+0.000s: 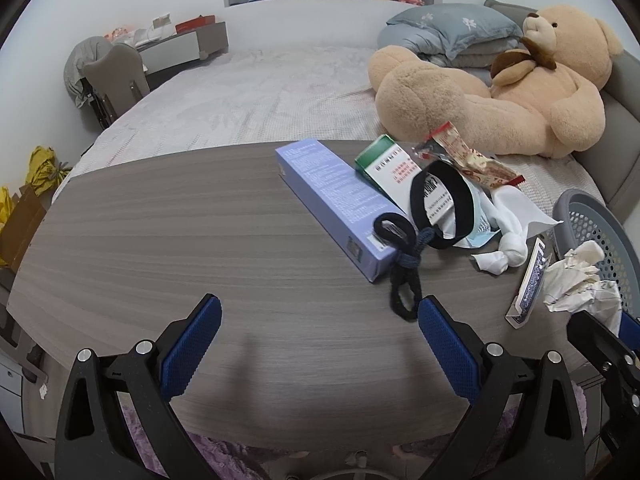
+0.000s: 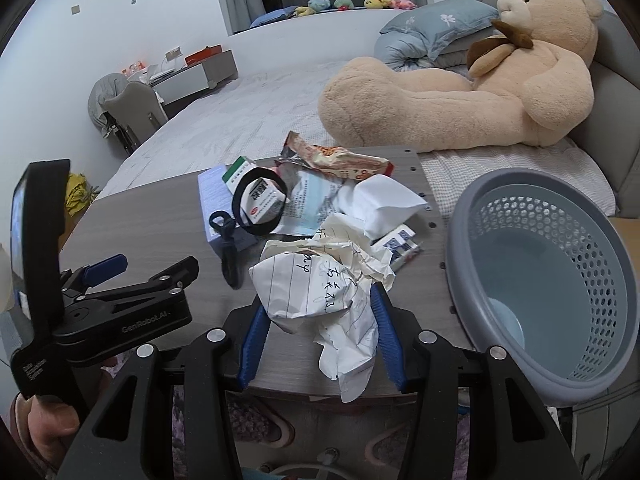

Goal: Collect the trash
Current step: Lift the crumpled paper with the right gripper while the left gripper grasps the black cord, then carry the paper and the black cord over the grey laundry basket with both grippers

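My right gripper is shut on a crumpled sheet of lined paper, held just above the front edge of the grey wooden table. A grey perforated basket stands immediately to its right, holding nothing but a pale round shape low inside. My left gripper is open over bare tabletop. Beyond it lie a purple box, a green-and-white medicine box, a black headband, black hair ties, a snack wrapper, white tissue and a card pack.
A bed with a large teddy bear and blue-grey pillows lies behind the table. A chair draped with clothing and a desk stand at the far left. The left gripper shows at the left of the right wrist view, a hand below it.
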Demonstrator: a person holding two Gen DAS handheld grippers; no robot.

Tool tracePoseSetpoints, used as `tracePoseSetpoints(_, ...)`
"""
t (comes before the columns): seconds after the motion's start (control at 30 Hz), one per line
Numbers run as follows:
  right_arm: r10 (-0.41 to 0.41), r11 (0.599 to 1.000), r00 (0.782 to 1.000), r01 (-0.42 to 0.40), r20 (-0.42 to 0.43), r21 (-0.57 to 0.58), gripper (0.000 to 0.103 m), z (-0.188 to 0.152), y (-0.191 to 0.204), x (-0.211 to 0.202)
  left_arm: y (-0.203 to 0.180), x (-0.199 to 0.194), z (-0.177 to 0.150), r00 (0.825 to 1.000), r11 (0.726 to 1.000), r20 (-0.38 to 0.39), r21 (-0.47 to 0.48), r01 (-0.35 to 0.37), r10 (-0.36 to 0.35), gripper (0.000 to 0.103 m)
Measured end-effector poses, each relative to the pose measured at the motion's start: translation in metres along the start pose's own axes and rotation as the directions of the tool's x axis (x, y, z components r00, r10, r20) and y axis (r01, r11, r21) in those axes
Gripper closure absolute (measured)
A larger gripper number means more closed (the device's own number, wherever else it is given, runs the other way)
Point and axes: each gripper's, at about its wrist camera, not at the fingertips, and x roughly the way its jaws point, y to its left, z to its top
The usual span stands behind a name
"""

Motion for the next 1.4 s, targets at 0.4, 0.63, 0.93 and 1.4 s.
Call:
tracePoseSetpoints(0.4, 0.043, 0.997, 0.999, -0.044, 0.016, 0.069, 0.055, -0.005, -0.027, 0.000, -0.028, 0.024, 0.001, 1.000, 1.000, -0.012, -0.003, -0.018, 0.018, 0.006)
tracePoseSetpoints(0.63, 0.067, 0.992, 0.998, -0.069, 0.016, 0.102, 0.055, -0.008, -0.039, 0.004, -0.036, 0.035, 0.001, 0.999, 0.999, -0.022, -0.018, -0.039, 0.039, 0.008)
tracePoseSetpoints(0.93, 0.083, 0.990, 0.997, -0.083, 0.002, 0.118, 0.055, -0.010, -0.042, 0.009, -0.039, 0.039, 0.000, 0.999, 0.999, -0.034, -0.024, -0.041, 0.040, 0.031)
tracePoseSetpoints(1.4, 0.073, 0.992, 0.997, -0.073, 0.007, 0.102, 0.055, -0.009, -0.039, 0.005, -0.029, 0.026, -0.008, 0.997, 0.998, -0.050, -0.020, 0.063, -0.063, 0.092)
